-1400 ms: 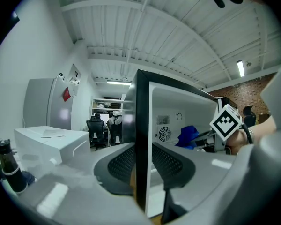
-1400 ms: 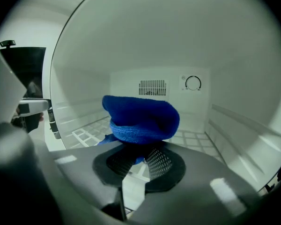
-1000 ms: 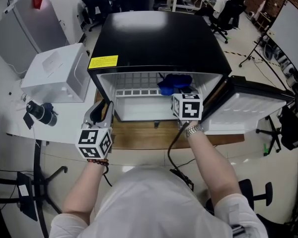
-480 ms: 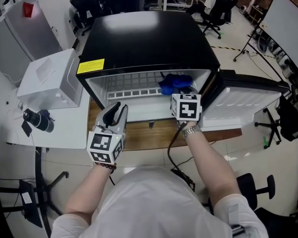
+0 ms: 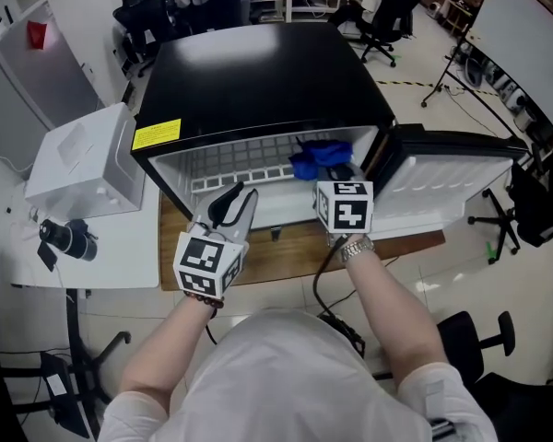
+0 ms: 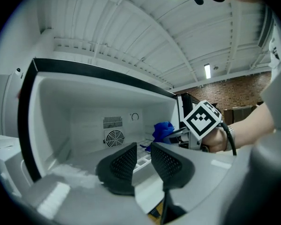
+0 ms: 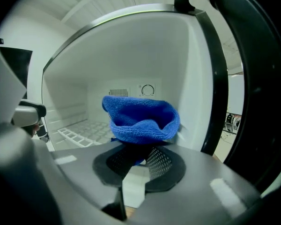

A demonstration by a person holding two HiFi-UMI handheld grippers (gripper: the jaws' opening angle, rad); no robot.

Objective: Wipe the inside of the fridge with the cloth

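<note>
A small black fridge (image 5: 258,72) stands with its door (image 5: 452,187) swung open to the right and its white inside (image 5: 212,159) showing. My right gripper (image 5: 336,170) is at the right of the opening, shut on a bunched blue cloth (image 5: 321,157). In the right gripper view the blue cloth (image 7: 140,118) bulges above the closed right gripper (image 7: 141,153), close to the fridge's right inner wall (image 7: 189,78). My left gripper (image 5: 232,201) is at the opening's lower left, open and holding nothing. From the left gripper view, the left gripper (image 6: 143,154) points into the fridge toward the cloth (image 6: 163,129).
A white wire shelf (image 7: 82,132) lies on the fridge floor, and a round fan vent (image 6: 113,137) sits in the back wall. A white box (image 5: 83,159) stands left of the fridge, with a black device (image 5: 64,239) on the white table. Office chairs stand behind.
My left gripper has swung from the fridge's left front corner rightward to the mouth of the opening. My right gripper has stayed at the right side, holding the cloth.
</note>
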